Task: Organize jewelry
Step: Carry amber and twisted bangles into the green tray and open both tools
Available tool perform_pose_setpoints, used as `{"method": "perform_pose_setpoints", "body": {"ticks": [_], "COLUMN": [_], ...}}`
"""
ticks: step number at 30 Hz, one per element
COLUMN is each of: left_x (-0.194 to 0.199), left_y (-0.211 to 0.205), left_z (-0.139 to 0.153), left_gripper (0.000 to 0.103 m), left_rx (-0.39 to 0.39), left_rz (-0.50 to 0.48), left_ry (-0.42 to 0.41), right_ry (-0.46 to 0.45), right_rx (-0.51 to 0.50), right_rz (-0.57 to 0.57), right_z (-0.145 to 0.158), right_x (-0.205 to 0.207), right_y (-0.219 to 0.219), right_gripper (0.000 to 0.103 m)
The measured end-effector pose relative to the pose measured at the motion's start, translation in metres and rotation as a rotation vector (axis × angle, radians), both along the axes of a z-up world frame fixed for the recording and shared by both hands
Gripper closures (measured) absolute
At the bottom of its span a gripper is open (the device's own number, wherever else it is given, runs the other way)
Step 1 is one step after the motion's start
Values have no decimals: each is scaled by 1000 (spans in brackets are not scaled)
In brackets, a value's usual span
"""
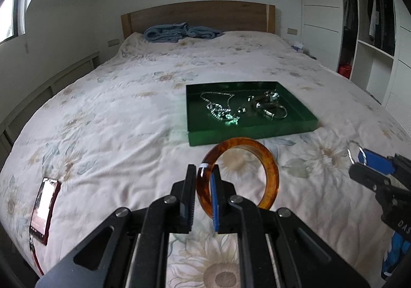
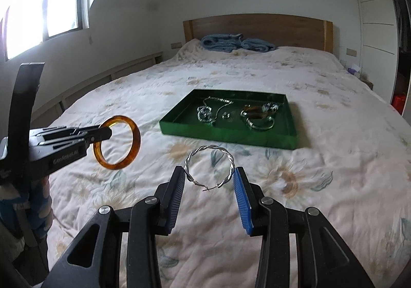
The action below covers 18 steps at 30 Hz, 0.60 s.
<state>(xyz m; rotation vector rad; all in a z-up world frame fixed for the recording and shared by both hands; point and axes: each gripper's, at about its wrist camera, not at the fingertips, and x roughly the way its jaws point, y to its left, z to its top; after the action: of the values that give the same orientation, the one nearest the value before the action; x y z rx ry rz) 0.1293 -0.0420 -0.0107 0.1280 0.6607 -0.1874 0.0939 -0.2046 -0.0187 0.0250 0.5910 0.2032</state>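
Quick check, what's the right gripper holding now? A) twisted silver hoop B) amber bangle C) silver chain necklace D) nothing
A: the right gripper has the twisted silver metal hoop spanned between its jaws, above the floral bedspread; the amber translucent plastic bangle is in the left gripper.

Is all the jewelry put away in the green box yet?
Not yet. The green tray already holds a necklace and some silver rings and hoops. Two pieces are in hand above the bed: the left gripper pinches the amber bangle, and the right gripper holds the twisted silver hoop. Both must go in the tray.
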Motion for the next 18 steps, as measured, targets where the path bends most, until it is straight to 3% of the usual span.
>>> {"method": "perform_pose_setpoints", "body": {"ticks": [18], "left_x": [71], "left_y": [-13], "left_z": [3], "left_gripper": [93], "left_rx": [-7], "left_rz": [6], "left_ry": [-10], "right_ry": [-49], "right_rx": [-1], "right_rz": [-20], "right_z": [19], "right_x": [81], "right_y": [-7], "right_gripper": [64]}}
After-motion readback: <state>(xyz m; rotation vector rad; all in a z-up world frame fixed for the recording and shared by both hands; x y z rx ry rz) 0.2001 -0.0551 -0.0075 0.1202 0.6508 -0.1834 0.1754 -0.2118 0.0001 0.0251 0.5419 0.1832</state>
